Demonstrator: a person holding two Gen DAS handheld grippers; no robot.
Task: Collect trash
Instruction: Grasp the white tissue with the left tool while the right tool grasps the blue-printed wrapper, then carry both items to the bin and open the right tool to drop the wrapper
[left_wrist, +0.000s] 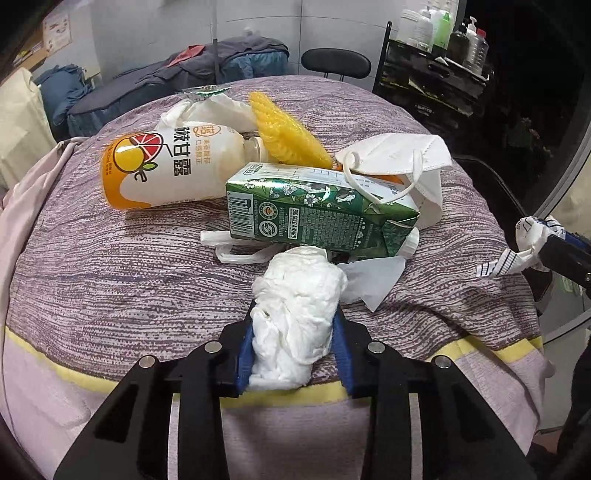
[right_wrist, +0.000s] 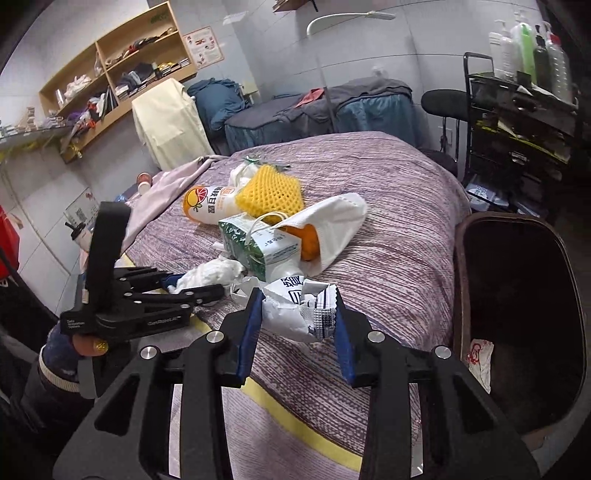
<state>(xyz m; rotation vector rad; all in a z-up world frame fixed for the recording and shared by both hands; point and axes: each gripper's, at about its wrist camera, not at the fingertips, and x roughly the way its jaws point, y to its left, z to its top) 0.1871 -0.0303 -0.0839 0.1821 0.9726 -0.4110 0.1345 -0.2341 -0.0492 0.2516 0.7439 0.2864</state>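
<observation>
My left gripper (left_wrist: 295, 314) is shut on a crumpled white tissue wad (left_wrist: 299, 295) at the bed's near edge; it also shows in the right wrist view (right_wrist: 207, 280). My right gripper (right_wrist: 299, 306) is shut on a crumpled white-and-blue wrapper (right_wrist: 295, 310), held above the bed's edge; it appears at the right in the left wrist view (left_wrist: 528, 247). On the bed lie a green carton (left_wrist: 317, 210), an orange-and-white bottle (left_wrist: 166, 170), yellow foam netting (left_wrist: 284, 133), a white face mask (left_wrist: 402, 155) and thin tissue sheets (left_wrist: 373, 277).
A dark brown trash bin (right_wrist: 517, 295) stands right of the bed, with a red-and-white wrapper (right_wrist: 478, 358) inside. The purple striped bedspread (left_wrist: 110, 266) covers the bed. A black cart with bottles (right_wrist: 517, 110) and a black chair (right_wrist: 443, 103) stand behind.
</observation>
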